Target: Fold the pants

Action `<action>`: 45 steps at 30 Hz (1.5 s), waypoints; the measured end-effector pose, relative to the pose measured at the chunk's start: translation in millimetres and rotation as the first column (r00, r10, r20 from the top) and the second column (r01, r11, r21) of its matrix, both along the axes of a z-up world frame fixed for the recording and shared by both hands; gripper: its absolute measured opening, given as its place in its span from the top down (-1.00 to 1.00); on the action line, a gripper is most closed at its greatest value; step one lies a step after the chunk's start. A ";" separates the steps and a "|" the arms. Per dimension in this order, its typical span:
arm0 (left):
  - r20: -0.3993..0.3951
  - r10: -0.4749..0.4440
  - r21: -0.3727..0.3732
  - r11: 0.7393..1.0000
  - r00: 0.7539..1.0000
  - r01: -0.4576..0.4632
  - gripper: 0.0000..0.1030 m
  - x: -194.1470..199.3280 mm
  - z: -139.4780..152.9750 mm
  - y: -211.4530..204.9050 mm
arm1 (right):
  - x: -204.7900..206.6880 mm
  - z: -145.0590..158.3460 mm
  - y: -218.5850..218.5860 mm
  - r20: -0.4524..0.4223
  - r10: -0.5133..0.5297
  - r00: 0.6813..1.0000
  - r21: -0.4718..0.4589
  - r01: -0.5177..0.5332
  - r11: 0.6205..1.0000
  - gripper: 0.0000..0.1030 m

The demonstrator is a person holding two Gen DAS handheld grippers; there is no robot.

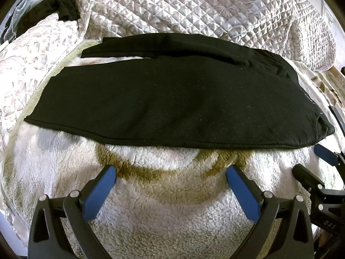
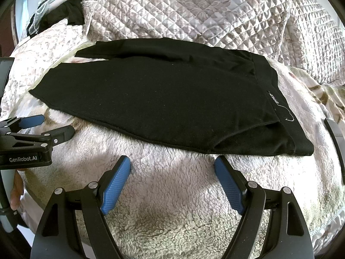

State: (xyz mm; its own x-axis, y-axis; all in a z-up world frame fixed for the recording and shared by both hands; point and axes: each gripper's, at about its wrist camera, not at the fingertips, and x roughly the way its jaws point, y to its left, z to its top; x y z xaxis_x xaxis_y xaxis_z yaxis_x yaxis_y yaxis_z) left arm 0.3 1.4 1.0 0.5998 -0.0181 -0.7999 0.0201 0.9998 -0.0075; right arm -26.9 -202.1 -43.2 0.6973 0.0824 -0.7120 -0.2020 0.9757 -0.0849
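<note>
We had both claws spread wide and empty, left gripper (image 1: 170,173) and right gripper (image 2: 172,165), with the pants (image 1: 168,101) lying left-to-right just beyond them, waistband nearer the right one.

Bare fleece blanket (image 1: 172,194) lies between the left claw (image 1: 170,176) and the near edge of the pants (image 1: 168,99), with nothing in the way. The right claw (image 2: 172,165) has the same open strip. On the far side a quilted cushion (image 2: 194,15) rises close behind the pants, blocking passage there.
</note>
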 end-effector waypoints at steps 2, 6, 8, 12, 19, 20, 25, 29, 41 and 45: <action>0.000 0.000 0.001 1.000 1.000 0.000 -1.00 0.1 0.0 -0.1 | 0.1 -0.2 0.0 0.003 0.000 1.000 -0.014 0.000 1.000 -0.56; 0.000 0.000 0.002 1.000 1.000 0.000 -1.00 0.2 -0.1 -0.3 | -0.1 -0.4 0.3 0.005 -0.001 1.000 -0.025 0.001 1.000 -0.56; -0.001 0.000 0.002 1.000 1.000 0.000 -1.00 0.7 -0.3 -0.5 | -0.1 -0.6 0.5 0.005 0.000 1.000 -0.025 0.001 1.000 -0.56; -0.001 0.000 0.005 1.000 1.000 0.000 -1.00 0.4 -0.8 -1.1 | -0.1 -0.7 0.5 0.005 0.000 1.000 -0.026 0.001 1.000 -0.56; -0.001 0.000 0.005 1.000 1.000 0.000 -1.00 0.4 -0.9 -1.6 | -0.3 -0.7 0.8 0.007 0.000 1.000 -0.030 0.001 1.000 -0.56; -0.001 0.000 0.005 1.000 1.000 0.000 -1.00 0.6 -1.1 -1.7 | -0.3 -0.7 0.9 0.007 0.000 1.000 -0.031 0.001 1.000 -0.56; 0.000 0.000 0.005 1.000 1.000 0.000 -1.00 0.3 -1.2 -1.7 | -0.4 -0.3 1.0 0.007 0.000 1.000 -0.032 0.000 0.999 -0.56; 0.000 0.000 0.005 1.000 1.000 0.000 -1.00 0.2 -1.3 -1.6 | -0.3 0.1 1.0 0.008 0.001 1.000 -0.034 0.000 0.999 -0.56; 0.000 -0.001 0.006 1.000 1.000 0.001 -1.00 0.3 -1.3 -1.6 | -0.5 0.0 1.3 0.009 0.001 1.000 -0.037 -0.001 0.999 -0.56; 0.001 0.000 0.007 1.000 1.000 0.000 -1.00 0.5 -1.2 -1.8 | 0.0 0.2 1.7 0.008 0.001 1.000 -0.035 0.000 0.999 -0.56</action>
